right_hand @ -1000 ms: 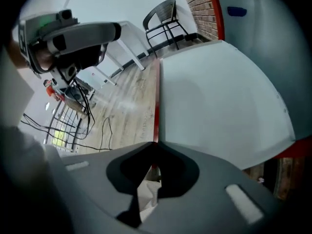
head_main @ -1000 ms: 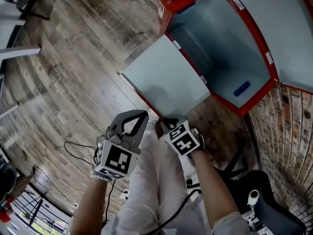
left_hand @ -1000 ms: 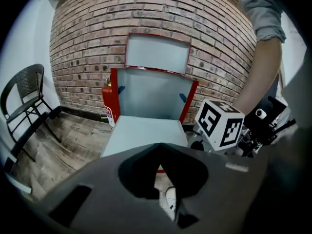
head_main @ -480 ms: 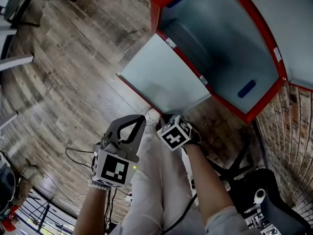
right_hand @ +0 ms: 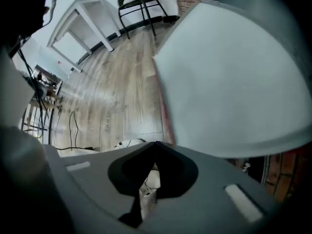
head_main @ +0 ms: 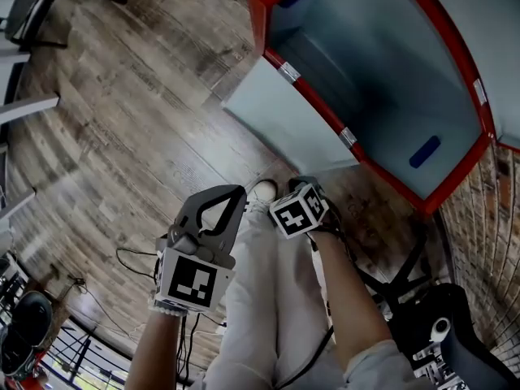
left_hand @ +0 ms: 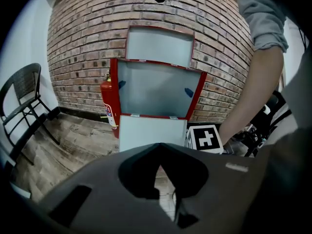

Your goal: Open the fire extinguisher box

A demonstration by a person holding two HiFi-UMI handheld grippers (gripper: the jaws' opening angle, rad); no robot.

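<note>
The red-framed fire extinguisher box (head_main: pixel 455 96) hangs on the brick wall with its pale grey inside showing. Its grey door (head_main: pixel 280 116) hangs open, hinged down from the lower edge, and fills the right gripper view as the door (right_hand: pixel 234 82). The left gripper view faces the box (left_hand: pixel 156 89), its lowered door (left_hand: pixel 152 130) and a second panel (left_hand: pixel 160 45) above. My right gripper (head_main: pixel 302 189) is shut and empty just below the door's free edge, apart from it. My left gripper (head_main: pixel 236 192) is shut with nothing in it, beside the right one.
A red extinguisher (left_hand: pixel 108 106) stands left of the box. A black chair (left_hand: pixel 22 106) is at the left wall, and a white table (right_hand: pixel 80 18) is farther off. Cables (head_main: pixel 130 258) lie on the wooden floor. The person's white trousers (head_main: pixel 260 299) are below both grippers.
The door has swung farther down toward the wall and looks shorter. The right gripper no longer sits at the door's edge. The left gripper has barely moved.
</note>
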